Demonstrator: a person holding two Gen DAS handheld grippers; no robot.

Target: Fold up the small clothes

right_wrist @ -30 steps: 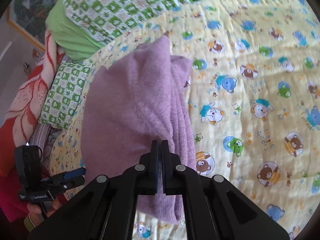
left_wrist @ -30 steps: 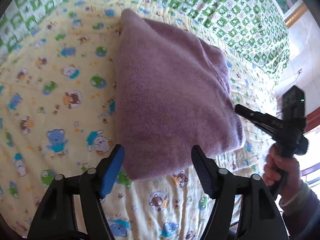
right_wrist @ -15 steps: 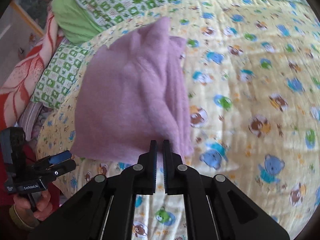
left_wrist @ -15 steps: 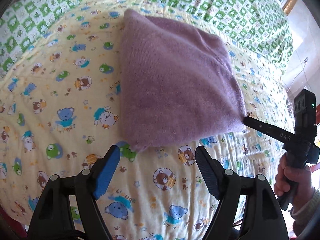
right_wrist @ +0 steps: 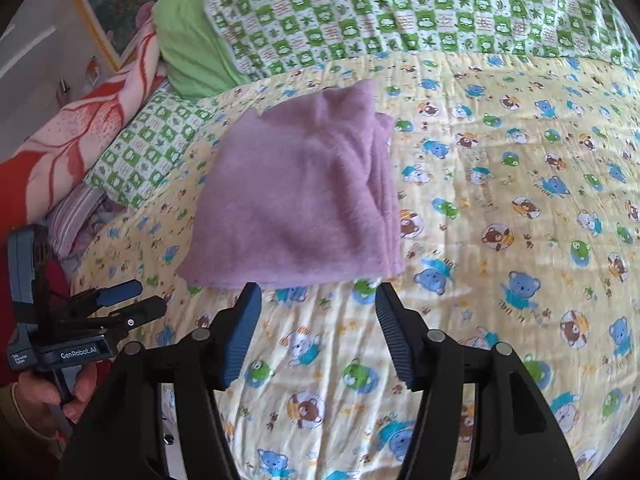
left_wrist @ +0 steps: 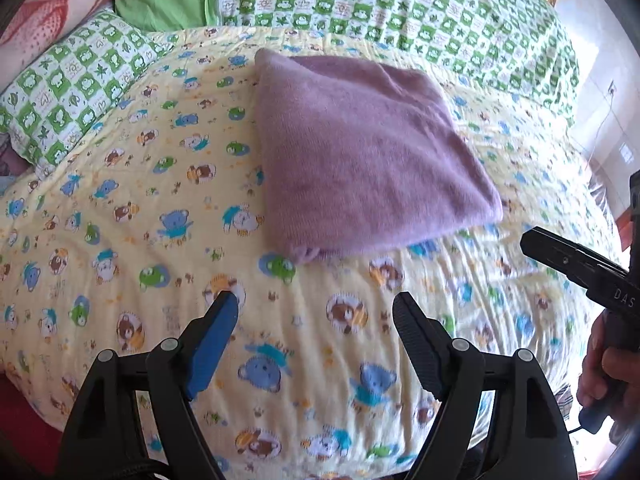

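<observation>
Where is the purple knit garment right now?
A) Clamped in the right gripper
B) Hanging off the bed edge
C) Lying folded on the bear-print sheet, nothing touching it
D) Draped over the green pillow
C: the purple garment lies folded on the bear-print sheet, clear of both open grippers.

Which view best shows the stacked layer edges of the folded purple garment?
The right wrist view: the purple garment shows its stacked layer edges along its right side. The left wrist view shows the garment whole, mostly its flat top, with a small bunched corner nearest the camera.
</observation>
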